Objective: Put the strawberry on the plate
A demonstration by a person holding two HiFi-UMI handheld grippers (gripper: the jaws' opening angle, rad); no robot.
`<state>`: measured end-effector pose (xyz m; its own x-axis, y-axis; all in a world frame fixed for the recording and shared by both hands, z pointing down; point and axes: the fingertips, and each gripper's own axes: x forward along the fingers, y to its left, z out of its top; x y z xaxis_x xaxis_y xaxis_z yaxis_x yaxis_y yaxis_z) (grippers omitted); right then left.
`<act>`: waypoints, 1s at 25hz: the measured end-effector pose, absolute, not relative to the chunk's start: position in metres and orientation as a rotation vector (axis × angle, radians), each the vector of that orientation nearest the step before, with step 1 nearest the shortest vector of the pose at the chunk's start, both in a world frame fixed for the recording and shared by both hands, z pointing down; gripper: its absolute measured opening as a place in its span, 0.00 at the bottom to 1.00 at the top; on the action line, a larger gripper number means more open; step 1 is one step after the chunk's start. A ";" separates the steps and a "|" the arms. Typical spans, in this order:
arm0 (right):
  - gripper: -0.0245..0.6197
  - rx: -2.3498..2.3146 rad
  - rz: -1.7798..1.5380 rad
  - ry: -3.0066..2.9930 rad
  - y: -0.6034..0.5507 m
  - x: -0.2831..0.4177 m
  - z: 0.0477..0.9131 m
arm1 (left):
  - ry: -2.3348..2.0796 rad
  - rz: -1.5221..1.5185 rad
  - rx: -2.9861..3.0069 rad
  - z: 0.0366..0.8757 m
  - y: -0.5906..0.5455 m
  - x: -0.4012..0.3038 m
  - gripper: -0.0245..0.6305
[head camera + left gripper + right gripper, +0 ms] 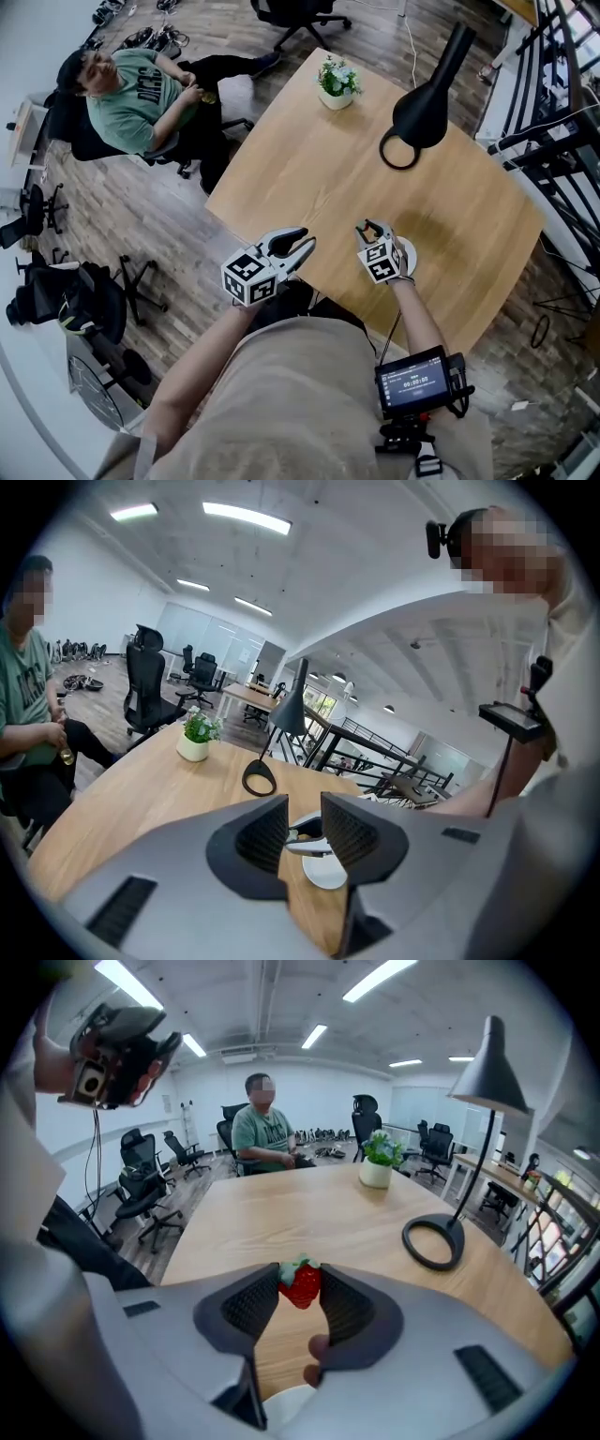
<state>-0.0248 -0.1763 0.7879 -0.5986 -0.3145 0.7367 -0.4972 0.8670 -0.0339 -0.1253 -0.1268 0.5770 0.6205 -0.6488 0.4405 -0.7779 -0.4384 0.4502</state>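
The right gripper (pixel 373 230) pinches a small, glossy red strawberry (pixel 301 1284) with a green leafy cap at its jaw tips. It holds it just beyond the far rim of the white plate (pixel 410 255), at the wooden table's (pixel 328 159) near edge. The carry seems nearly done. The next move is likely to draw back over the plate, lower and release. The left gripper (pixel 305 829) hangs spread and empty, near left.

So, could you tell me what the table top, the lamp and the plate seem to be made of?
The table top looks like light wood or veneer with a matte finish: grain lines show. The lamp is uniformly black with a soft sheen, either metal or plastic; the look leaves it open. The plate is smooth and white, probably ceramic or plastic; only part of it shows.
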 end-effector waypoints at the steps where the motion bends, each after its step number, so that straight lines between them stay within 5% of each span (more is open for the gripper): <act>1: 0.25 0.601 0.300 -2.278 -0.177 -0.025 0.776 | -1.111 0.262 2.220 0.575 -0.127 -0.123 0.20; 25: 0.25 0.908 -0.015 -2.669 -0.180 0.020 0.517 | -1.105 0.047 2.328 0.510 -0.150 -0.075 0.20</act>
